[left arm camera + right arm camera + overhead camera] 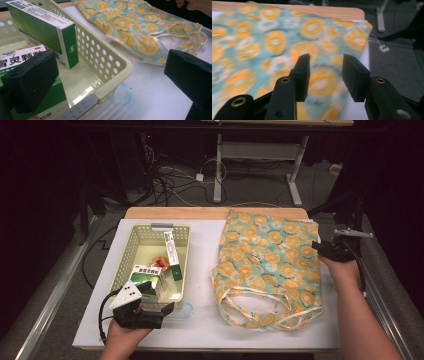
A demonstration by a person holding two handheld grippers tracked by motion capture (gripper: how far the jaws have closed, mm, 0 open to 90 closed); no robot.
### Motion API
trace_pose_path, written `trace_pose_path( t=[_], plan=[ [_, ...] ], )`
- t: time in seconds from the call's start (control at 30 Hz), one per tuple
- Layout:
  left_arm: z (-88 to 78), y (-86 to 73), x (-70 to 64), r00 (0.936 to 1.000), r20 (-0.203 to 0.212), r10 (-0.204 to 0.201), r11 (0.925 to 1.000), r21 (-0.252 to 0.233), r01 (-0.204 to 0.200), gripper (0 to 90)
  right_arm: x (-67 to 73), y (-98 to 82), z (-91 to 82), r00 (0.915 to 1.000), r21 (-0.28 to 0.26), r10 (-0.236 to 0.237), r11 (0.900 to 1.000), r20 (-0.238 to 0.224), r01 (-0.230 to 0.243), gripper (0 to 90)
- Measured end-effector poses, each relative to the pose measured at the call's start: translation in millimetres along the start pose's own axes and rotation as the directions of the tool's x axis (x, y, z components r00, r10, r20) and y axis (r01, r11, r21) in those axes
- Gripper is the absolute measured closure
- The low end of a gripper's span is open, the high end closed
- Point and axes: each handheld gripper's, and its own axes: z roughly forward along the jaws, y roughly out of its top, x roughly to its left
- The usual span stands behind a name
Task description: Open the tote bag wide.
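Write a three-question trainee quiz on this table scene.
1. True or false: the bag lies inside the basket.
2. Which claw is at the basket's near end? A) left B) right
3. Fill in: the right claw is over the ____.

Key: 1 false, it lies flat on the table beside the basket. 2 A, the left claw, open, with the basket's corner between its jaws. 3 bag; it is open, gripping nothing.

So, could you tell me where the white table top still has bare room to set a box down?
A bare strip lies between the pale yellow perforated plastic basket and the orange-slice printed fabric bag. Another runs along the near edge of the white table top. The basket holds green-and-white cardboard boxes, so it is crowded.
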Motion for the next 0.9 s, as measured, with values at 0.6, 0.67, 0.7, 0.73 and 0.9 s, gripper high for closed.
trace_pose_path(
  t=[0.6,0.67,0.7,0.73,0.9],
  plan=[
    [1.7,-3.1,-6.4,0.9996,0.013,0.024,0.9995,0.019,-0.025,0.0,64.9,-133.8,-131.6,0.9921,0.024,-0.007,1.0,-0.126,0.01,53.3],
    [2.1,-2.1,-7.0,0.9992,0.013,0.037,0.9991,0.021,-0.038,0.0,64.7,-141.8,-126.7,0.9938,0.085,-0.015,0.996,-0.111,0.025,66.9],
    [2.1,-2.1,-7.0,0.9992,0.013,0.037,0.9991,0.021,-0.038,0.0,64.7,-141.8,-126.7,0.9938,0.085,-0.015,0.996,-0.111,0.025,66.9],
    [2.0,-1.9,-6.8,0.9992,0.012,0.039,0.999,0.02,-0.04,0.0,67.5,-144.9,-122.9,0.9919,0.108,-0.038,0.993,-0.121,0.052,85.1],
    [0.1,-1.9,-3.6,0.9995,0.008,0.032,0.9994,0.014,-0.032,0.0,81.2,-144.2,-121.3,0.9813,0.122,-0.082,0.987,-0.174,0.104,89.9]
  ],
)
